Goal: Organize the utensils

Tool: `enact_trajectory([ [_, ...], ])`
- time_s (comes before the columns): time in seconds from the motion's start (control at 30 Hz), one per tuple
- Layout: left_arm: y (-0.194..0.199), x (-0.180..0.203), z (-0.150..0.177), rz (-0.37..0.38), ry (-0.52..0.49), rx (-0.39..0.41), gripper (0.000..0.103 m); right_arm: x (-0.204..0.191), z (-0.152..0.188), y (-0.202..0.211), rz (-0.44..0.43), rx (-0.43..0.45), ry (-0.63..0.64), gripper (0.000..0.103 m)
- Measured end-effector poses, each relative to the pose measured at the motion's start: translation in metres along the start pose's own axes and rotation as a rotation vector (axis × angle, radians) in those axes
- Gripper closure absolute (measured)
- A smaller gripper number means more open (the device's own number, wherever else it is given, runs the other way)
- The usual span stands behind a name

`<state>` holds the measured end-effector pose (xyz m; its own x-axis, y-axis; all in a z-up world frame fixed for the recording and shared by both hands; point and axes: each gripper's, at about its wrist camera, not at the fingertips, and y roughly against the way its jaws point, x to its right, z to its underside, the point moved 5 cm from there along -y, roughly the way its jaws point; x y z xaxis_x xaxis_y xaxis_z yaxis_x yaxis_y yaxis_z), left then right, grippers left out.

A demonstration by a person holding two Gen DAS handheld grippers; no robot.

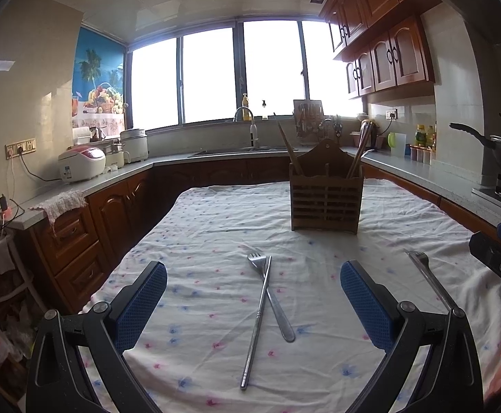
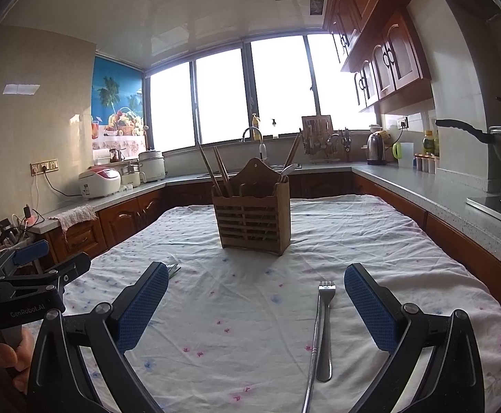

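My left gripper (image 1: 254, 301) hangs wide open and empty over the cloth-covered counter (image 1: 216, 213), and between its blue pads lie a fork (image 1: 271, 292) and a metal chopstick (image 1: 257, 320), crossed over each other. My right gripper (image 2: 255, 304) is just as wide open and holds nothing; near its right finger a second fork (image 2: 325, 327) lies touching another metal chopstick (image 2: 314, 344), almost parallel. The wooden utensil holder (image 2: 252, 220) stands upright further back, already carrying wooden chopsticks (image 2: 216, 168) on one side and a spoon (image 2: 290, 170) on the other. Four pieces lie loose on the cloth, so I judge the sorting unfinished. To do a pick well, I would take one piece at a time: close low across a handle away from the crossing, so the pads don't pinch both metals, and watch the thin chopstick, which will likely roll or slip on the wrinkled cloth. Both grippers point forward and slightly down toward the holder, held level side by side; my fingers (image 2: 13, 358) show wrapped on the left handle.
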<state>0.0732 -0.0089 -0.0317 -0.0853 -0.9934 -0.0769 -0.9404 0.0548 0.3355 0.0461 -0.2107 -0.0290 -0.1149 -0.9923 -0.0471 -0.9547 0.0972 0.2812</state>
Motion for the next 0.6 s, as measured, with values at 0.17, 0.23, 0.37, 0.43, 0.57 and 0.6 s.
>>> enact_trajectory([
  [0.17, -0.0002, 0.0009, -0.0003, 0.001, 0.001, -0.002, 0.001, -0.0002, -0.0006, 0.0006, 0.001, 0.003, -0.002, 0.0],
  [0.23, 0.0002, 0.0011, 0.0002, 0.0, 0.002, -0.001, 0.001, -0.0002, -0.0006, 0.0006, 0.0, 0.002, -0.003, 0.0],
  [0.37, 0.0005, 0.0022, 0.0002, 0.004, 0.001, -0.001, 0.001, -0.0005, -0.0008, 0.0006, 0.0, 0.001, -0.003, 0.0],
  [0.43, 0.0008, 0.0027, 0.0001, 0.002, 0.001, -0.001, 0.001, -0.0009, -0.0004, 0.0007, 0.001, 0.001, -0.005, 0.0],
  [0.57, 0.0013, 0.0031, -0.0002, 0.004, 0.004, -0.003, 0.001, -0.0012, -0.0003, 0.0008, 0.001, 0.002, -0.003, 0.0],
  [0.6, 0.0014, 0.0031, -0.0003, 0.004, 0.003, -0.003, 0.001, -0.0015, -0.0004, 0.0013, 0.0, 0.003, -0.003, 0.0],
])
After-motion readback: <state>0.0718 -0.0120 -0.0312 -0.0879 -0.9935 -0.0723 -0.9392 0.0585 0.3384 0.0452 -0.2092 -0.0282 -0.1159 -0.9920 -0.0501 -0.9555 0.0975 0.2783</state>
